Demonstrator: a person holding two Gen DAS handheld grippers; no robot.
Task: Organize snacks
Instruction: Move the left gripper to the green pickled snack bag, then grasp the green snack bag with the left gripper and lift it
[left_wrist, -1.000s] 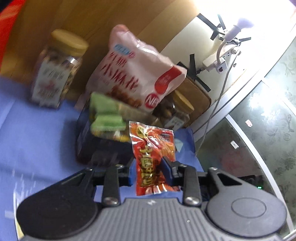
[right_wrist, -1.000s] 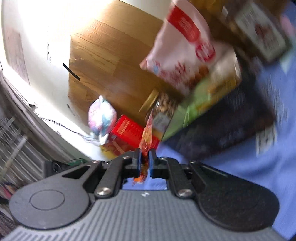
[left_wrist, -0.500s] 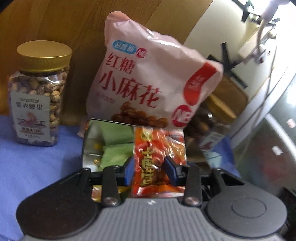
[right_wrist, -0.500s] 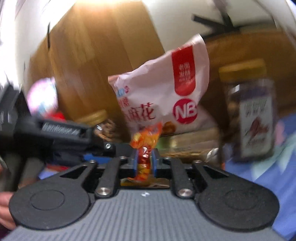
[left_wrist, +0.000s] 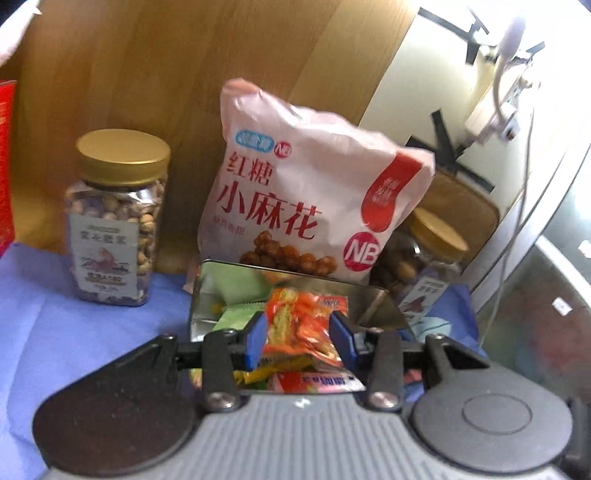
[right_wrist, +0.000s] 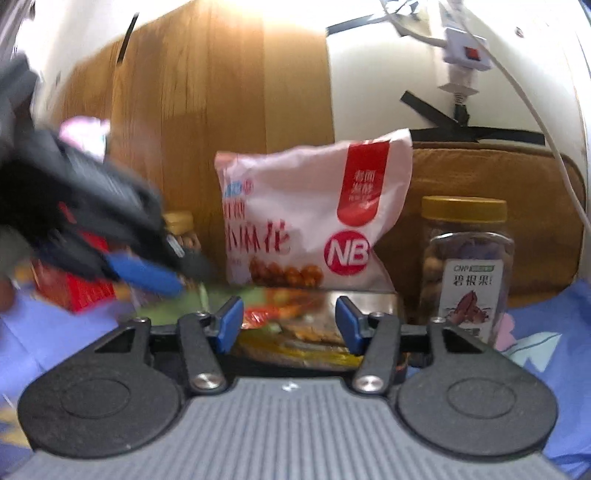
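A shiny metal tin (left_wrist: 364, 301) holds several small snack packets, green, yellow and orange. My left gripper (left_wrist: 299, 338) is over the tin with its jaws apart; an orange-red packet (left_wrist: 301, 323) lies between them, and I see a small gap at each pad. My right gripper (right_wrist: 288, 330) is open and empty just over the same tin (right_wrist: 364, 301), with packets (right_wrist: 295, 338) below it. The left gripper's fingers (right_wrist: 144, 273) show blurred at the left of the right wrist view.
A pink bag (left_wrist: 310, 206) leans on the wooden board behind the tin. Gold-lidded nut jars stand on the left (left_wrist: 116, 218) and right (left_wrist: 432, 258) of it, on blue cloth (left_wrist: 74, 332). A red box (right_wrist: 79, 291) lies at the left.
Both grippers came over the tin and opened. The right one let go of its orange packet; the left one's jaws widened around its packet, which now sits lower in the tin.
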